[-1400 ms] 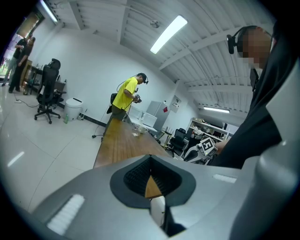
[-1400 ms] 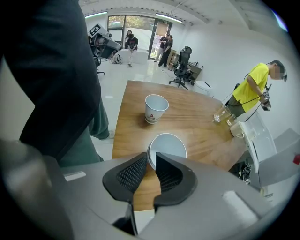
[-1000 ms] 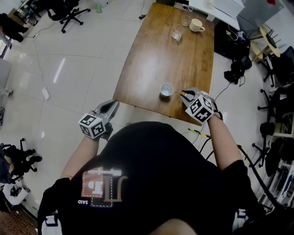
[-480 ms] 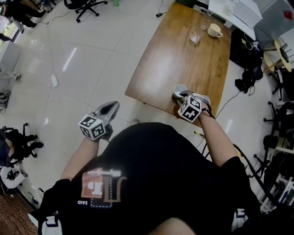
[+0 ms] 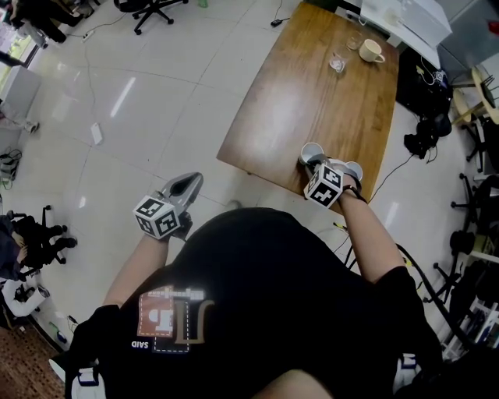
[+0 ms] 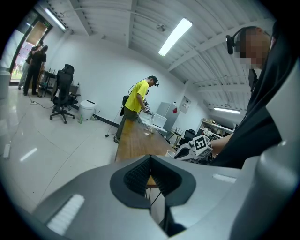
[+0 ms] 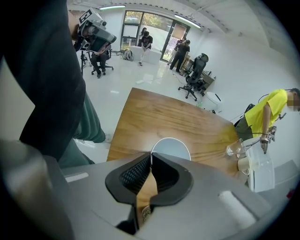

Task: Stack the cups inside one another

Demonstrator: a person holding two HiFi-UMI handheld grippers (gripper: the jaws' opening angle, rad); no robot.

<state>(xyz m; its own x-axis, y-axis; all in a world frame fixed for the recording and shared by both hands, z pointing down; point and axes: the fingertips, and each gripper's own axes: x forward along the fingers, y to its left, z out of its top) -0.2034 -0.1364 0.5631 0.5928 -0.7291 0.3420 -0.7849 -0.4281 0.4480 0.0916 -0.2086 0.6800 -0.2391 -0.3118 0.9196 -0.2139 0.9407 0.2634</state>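
Observation:
A small white cup [image 5: 310, 150] stands near the front edge of the wooden table [image 5: 304, 86]. My right gripper [image 5: 316, 162] is shut on its near rim. In the right gripper view the jaw tips meet on the rim of the white cup [image 7: 171, 148], with the right gripper [image 7: 151, 154] pointing along the table. At the far end stand two glass cups [image 5: 337, 62] and a cream mug [image 5: 371, 51]; the glasses [image 7: 233, 149] and mug [image 7: 243, 164] also show in the right gripper view. My left gripper [image 5: 189, 182] hangs shut and empty over the floor, left of the table; its jaws meet at left gripper [image 6: 151, 157].
A person in a yellow shirt [image 6: 137, 100] stands at the table's far end. Office chairs [image 5: 152, 9] and cables lie on the tiled floor to the left. Bags, a stool and wires crowd the table's right side [image 5: 425, 132].
My right gripper, open beside the cup a second ago, has moved left onto the white cup and shut on its rim. The left gripper has stayed put.

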